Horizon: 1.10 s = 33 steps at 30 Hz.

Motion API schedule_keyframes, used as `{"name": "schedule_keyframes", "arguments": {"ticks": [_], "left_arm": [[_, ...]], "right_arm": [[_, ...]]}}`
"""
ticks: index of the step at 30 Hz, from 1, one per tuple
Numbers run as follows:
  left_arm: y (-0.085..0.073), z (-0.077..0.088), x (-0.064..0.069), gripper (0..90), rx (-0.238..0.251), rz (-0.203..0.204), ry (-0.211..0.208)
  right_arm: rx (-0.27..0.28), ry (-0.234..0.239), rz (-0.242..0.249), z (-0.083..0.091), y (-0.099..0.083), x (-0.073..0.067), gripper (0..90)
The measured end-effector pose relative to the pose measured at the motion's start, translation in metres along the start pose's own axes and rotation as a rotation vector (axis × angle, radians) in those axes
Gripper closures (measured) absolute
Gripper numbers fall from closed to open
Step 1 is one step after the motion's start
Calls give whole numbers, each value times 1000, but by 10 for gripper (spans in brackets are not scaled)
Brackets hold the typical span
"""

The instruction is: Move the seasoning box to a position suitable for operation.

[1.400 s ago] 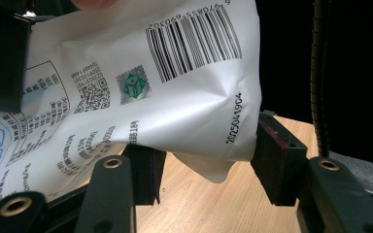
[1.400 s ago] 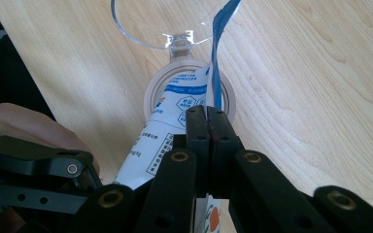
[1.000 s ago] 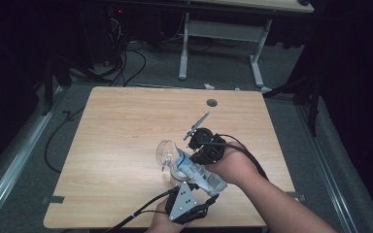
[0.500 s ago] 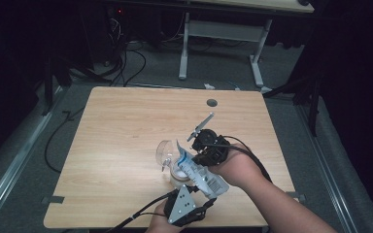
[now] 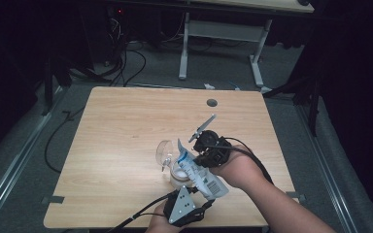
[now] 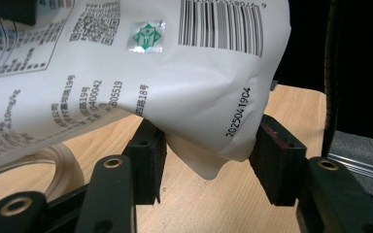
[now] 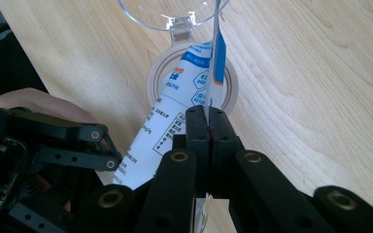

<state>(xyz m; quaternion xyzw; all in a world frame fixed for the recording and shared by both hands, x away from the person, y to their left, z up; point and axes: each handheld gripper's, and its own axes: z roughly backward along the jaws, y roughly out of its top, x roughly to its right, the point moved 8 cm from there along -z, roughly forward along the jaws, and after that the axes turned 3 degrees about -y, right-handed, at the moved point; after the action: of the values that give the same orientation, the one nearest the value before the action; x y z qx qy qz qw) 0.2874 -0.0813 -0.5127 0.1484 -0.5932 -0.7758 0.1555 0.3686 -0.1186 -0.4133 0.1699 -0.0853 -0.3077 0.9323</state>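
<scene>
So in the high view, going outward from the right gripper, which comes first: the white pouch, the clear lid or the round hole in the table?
1. White pouch, pinched in the right gripper.
2. Clear lid, just to its left.
3. Round hole, toward the table's far edge.

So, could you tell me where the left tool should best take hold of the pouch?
Probably the loose bottom corner of the pouch, from below. It sags between the open pads of the left tool, while the right tool already pinches the flat side seam above the jar.
</scene>
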Motion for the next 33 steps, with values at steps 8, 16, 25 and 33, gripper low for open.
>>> {"name": "schedule_keyframes", "arguments": {"ticks": [8,16,25,33], "left_arm": [[-5,-1,-1,502,-14,0,0],[-11,-3,-1,498,-30,5,-5],[-17,-4,-1,493,-48,26,-18],[-18,-3,-1,489,-51,21,-22]], "right_arm": [[-2,1,-1,0,-3,0,896],[-8,0,-5,0,-6,1,896],[-12,5,-7,-2,-9,0,896],[-12,11,-11,-2,-10,-1,898]]}}
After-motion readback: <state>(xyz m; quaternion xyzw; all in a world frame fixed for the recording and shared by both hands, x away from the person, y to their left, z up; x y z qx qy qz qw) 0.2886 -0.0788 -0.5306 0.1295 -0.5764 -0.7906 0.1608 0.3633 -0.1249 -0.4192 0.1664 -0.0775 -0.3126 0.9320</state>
